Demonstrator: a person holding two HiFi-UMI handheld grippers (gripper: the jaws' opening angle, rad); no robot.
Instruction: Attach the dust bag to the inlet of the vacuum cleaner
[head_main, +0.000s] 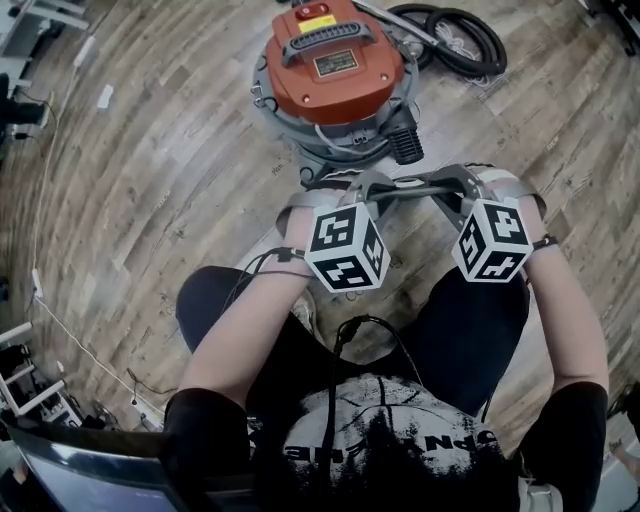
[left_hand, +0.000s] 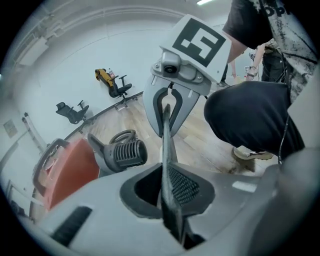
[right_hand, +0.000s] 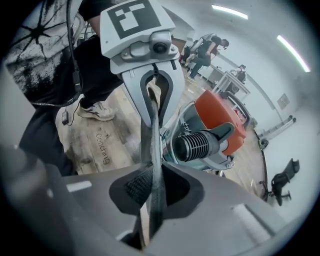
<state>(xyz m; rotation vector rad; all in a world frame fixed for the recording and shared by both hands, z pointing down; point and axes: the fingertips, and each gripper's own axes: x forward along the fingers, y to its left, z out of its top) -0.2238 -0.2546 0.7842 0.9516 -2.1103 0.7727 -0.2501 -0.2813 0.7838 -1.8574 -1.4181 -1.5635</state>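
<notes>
left gripper (head_main: 378, 188): you hold it in your left hand, pointed forward and down; its marker cube (head_main: 345, 247) faces up toward you.
left fingers (left_hand: 183, 187): closed together on the dust bag (left_hand: 166, 150); the thin grey edge runs straight out from between the pads.
right gripper (head_main: 452, 187): you hold it in your right hand, tips turned toward the left gripper's tips and close to them.
right fingers (right_hand: 137, 185): clamped on the other end of the same bag; a pale tan layer shows against the grey edge between the pads.
dust bag position: it spans the short gap from one set of fingertips to the other, appears edge-on in both gripper views, and hangs clear of the wooden floor (head_main: 170, 190).
vacuum cleaner (head_main: 335, 85): stands upright on the floor just beyond both sets of fingertips; orange lid, grey canister.
ribbed black inlet port (head_main: 405, 146): sits on the canister side that faces you, just past the fingertips and between the two grippers, apart from the bag. from the left fingers it lies beyond and to their left; from the right fingers, beyond and to their right.
hose (head_main: 465, 40): coiled on the floor behind the vacuum cleaner, well apart from the fingers, on the right gripper's side.
shoe (head_main: 305, 310): on the floor behind the left fingers, under your left forearm.
</notes>
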